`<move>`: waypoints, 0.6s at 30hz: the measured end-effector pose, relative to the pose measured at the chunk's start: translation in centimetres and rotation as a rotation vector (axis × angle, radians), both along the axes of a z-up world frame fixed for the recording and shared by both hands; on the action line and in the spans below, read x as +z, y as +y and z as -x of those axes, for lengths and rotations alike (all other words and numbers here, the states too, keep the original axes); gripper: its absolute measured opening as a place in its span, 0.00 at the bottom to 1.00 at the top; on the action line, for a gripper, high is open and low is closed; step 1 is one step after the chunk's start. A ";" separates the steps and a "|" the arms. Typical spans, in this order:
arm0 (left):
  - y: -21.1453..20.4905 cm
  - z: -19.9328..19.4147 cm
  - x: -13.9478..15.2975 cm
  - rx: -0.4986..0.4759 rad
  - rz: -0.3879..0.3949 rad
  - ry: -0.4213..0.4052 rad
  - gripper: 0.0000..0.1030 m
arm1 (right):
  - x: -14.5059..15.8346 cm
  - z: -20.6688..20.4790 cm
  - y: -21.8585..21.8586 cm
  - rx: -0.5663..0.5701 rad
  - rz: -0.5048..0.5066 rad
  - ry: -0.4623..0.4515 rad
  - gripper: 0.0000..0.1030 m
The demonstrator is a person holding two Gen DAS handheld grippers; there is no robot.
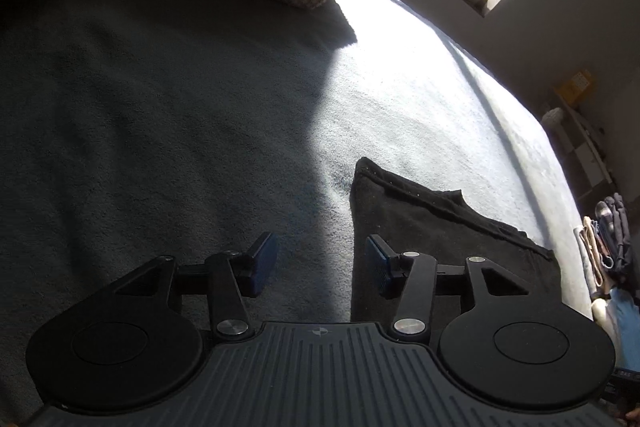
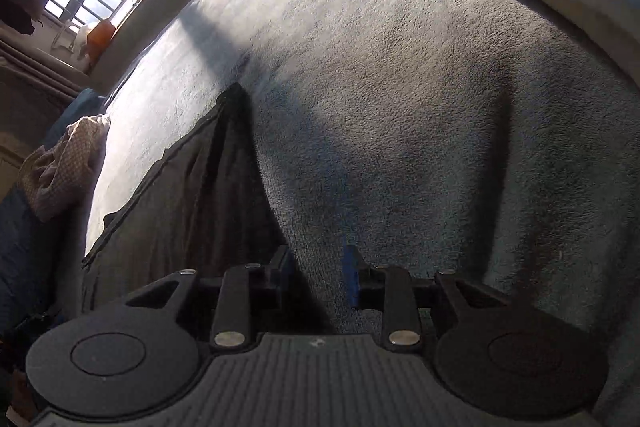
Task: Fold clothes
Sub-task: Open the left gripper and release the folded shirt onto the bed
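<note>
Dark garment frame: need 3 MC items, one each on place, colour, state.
1. In the left wrist view, where does the dark garment lie relative to the left gripper?
A. ahead and to the right
B. far left
C. clamped between the jaws

2. What colour are the left gripper's pads?
A. red
B. blue
C. white

3. How do the right gripper's jaws stand?
A. shut on the garment
B. shut on nothing
C. open, holding nothing

Answers: 1 A, the garment spreads on the grey blanket right of the jaws' gap. 2 B, both pads show blue faces. 3 C, blanket shows through the gap.
</note>
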State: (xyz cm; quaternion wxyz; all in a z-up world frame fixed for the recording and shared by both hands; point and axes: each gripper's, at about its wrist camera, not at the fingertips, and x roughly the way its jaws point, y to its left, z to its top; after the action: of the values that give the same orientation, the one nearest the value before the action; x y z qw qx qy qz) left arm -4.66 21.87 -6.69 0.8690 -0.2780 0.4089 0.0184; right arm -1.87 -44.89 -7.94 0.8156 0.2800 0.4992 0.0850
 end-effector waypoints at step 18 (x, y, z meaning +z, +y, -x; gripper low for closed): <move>-4.9 7.9 -5.5 -0.101 0.210 0.055 0.50 | -2.8 2.3 -0.8 -0.110 -0.196 0.060 0.33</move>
State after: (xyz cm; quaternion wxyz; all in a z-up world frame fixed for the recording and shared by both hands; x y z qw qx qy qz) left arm -12.59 16.92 -12.21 0.8235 -0.3457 0.4458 -0.0607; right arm -4.17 -45.67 -10.78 0.7725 0.3878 0.4964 0.0804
